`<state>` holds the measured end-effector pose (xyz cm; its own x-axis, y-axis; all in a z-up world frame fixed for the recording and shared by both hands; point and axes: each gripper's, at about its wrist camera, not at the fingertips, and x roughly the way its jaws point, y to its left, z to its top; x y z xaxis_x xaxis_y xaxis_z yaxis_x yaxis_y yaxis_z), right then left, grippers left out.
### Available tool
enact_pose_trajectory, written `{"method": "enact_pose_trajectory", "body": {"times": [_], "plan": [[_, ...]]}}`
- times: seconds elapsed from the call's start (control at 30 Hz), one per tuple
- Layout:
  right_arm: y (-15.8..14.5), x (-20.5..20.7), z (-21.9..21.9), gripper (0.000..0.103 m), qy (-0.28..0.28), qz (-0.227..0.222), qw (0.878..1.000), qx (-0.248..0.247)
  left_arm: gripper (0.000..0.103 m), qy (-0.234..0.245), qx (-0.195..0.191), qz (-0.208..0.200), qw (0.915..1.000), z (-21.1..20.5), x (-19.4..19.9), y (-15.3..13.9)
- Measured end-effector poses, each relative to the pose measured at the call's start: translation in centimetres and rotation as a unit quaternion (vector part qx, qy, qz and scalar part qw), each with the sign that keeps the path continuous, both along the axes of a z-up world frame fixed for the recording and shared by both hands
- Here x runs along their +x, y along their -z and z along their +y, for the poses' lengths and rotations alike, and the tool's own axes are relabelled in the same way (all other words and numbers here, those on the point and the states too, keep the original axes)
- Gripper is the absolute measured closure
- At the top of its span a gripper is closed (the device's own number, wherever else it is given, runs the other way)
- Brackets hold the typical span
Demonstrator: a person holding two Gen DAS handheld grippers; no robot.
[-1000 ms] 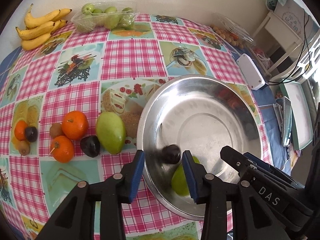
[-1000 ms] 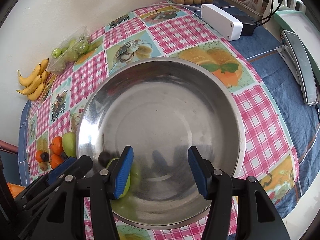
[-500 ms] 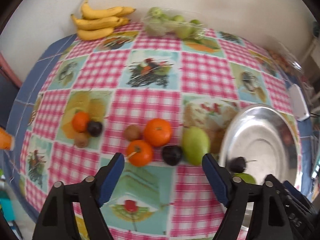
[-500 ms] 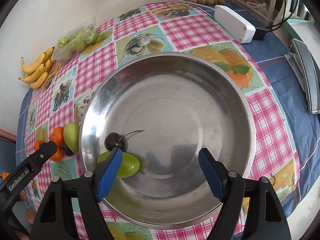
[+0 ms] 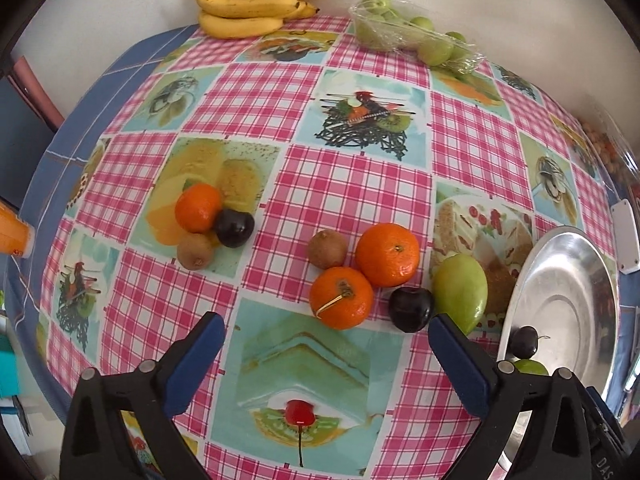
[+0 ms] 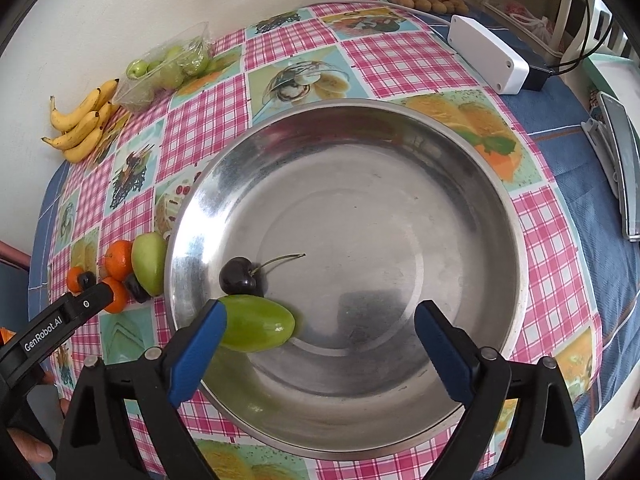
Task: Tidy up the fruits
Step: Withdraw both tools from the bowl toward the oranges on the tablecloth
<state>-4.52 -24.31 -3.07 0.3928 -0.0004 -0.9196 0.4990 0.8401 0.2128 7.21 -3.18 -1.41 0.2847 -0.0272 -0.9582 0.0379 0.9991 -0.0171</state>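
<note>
Bowl [image 6: 516, 240]: cherry [image 6: 237, 277] touching green fruit [image 6: 256, 323]. Left gripper [image 5: 326, 354], right gripper [image 6: 320, 336]: jaws opening, nothing between (tangerines [image 5: 387, 255] on cloth).

left gripper [image 5: 326, 354] jaws opening, empty; right gripper [image 6: 320, 336] likewise, seemingly empty.

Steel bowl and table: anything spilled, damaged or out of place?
Nothing stands out. The steel bowl sits flat on the tablecloth, holding only a dark cherry and a green mango, both intact. The other fruit lies in tidy clusters left of the bowl; no spills or damage visible.
</note>
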Motion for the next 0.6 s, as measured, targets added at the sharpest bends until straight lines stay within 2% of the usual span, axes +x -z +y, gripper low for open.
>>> {"method": "enact_pose_trajectory", "body": {"times": [0.07,0.17,0.43,0.6], "plan": [[-0.1,0.0,0.0,0.007,-0.002,-0.007,1.000,0.002,0.000,-0.003,-0.002,0.004,1.0000,0.3,0.1,0.2],[-0.3,0.0,0.2,0.000,-0.003,-0.015,1.000,0.000,0.000,-0.008,0.001,0.009,0.9999,0.7,0.2,0.3],[-0.1,0.1,0.2,0.000,0.000,-0.012,1.000,0.001,0.000,-0.017,0.003,0.019,0.9997,1.4,0.4,0.7],[0.0,-0.1,0.2,0.000,0.000,-0.011,1.000,0.000,0.000,-0.021,-0.010,0.027,0.9994,2.0,0.8,0.9]]}}
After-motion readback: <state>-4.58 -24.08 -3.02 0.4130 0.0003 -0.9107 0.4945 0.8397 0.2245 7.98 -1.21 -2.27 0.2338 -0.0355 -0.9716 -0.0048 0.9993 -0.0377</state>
